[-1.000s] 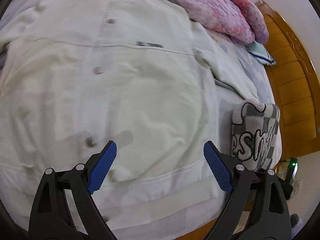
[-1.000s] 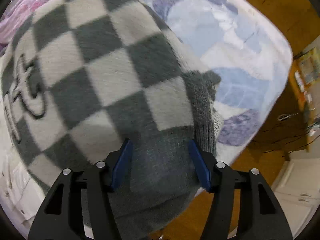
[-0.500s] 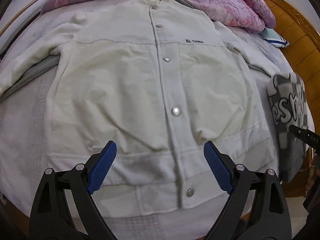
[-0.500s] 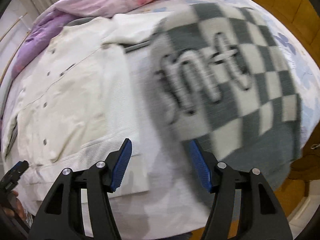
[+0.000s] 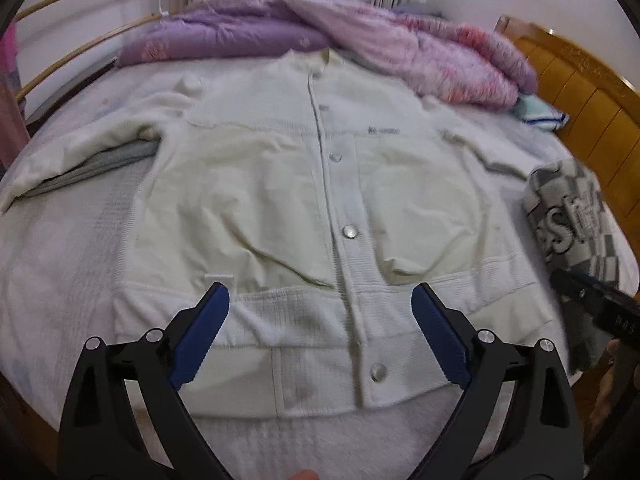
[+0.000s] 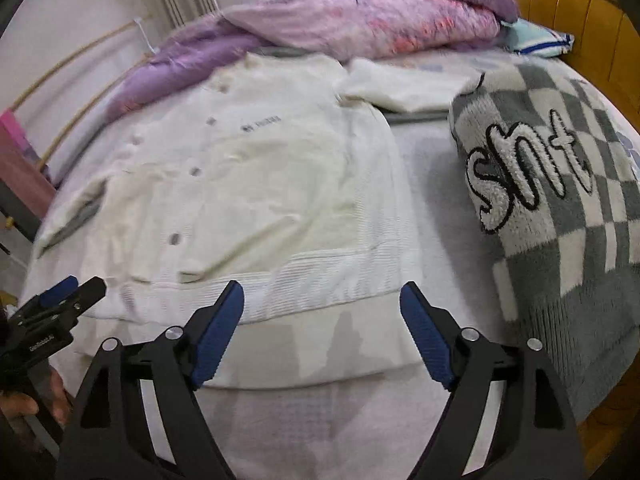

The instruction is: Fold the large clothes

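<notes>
Cream jacket (image 5: 280,200) flat, buttoned, mid-bed; left gripper (image 5: 320,336) and right gripper (image 6: 320,332) both spread, empty, above hem; risk: checkered blanket (image 6: 560,200) beside sleeve snagging during fold

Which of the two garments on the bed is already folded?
The grey-and-white checkered sweater, a compact bundle at the right edge. The cream jacket lies spread flat, sleeves out.

Cream jacket (image 5: 280,184); grey-and-white checked blanket (image 6: 560,184); purple-pink quilt (image 5: 360,44).

Left tool (image 5: 320,332), right tool (image 6: 322,332): black frames, blue ribbed pads, silver screws.
</notes>
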A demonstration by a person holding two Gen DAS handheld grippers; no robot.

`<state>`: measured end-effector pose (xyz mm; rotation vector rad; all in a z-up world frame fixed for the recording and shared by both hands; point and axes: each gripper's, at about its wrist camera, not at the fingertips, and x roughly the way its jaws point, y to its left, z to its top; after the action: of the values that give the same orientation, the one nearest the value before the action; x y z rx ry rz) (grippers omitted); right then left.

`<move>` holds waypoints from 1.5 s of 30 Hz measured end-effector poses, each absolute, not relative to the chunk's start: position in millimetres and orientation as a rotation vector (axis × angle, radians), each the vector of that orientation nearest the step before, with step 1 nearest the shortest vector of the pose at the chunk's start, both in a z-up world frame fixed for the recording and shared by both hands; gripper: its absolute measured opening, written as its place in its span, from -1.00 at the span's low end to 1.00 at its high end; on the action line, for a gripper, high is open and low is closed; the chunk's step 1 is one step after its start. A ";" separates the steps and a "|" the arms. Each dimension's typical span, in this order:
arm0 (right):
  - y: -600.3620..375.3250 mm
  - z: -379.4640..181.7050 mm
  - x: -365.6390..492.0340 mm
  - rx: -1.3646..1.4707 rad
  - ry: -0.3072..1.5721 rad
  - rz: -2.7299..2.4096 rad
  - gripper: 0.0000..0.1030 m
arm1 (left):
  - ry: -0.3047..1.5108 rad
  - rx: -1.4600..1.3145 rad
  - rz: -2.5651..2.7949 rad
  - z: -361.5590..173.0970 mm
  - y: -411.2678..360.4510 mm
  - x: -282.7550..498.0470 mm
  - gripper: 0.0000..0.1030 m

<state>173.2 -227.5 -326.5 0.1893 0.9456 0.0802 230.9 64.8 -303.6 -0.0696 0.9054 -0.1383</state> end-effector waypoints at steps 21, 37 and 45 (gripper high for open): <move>-193.8 -140.1 -11.2 0.120 0.604 0.124 0.85 | 0.538 -0.029 -0.115 -99.6 42.9 39.6 0.90; -189.1 -72.3 -100.2 0.041 0.388 0.080 0.85 | 0.376 -0.007 -0.125 -34.9 39.3 -39.5 0.90; -189.3 -63.0 -118.8 0.025 0.346 0.075 0.85 | 0.314 0.006 -0.131 -18.0 36.2 -60.7 0.90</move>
<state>-118.8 -189.3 -63.0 0.0247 0.3458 0.0745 -60.7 36.2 -18.0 0.0056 0.3144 -0.1310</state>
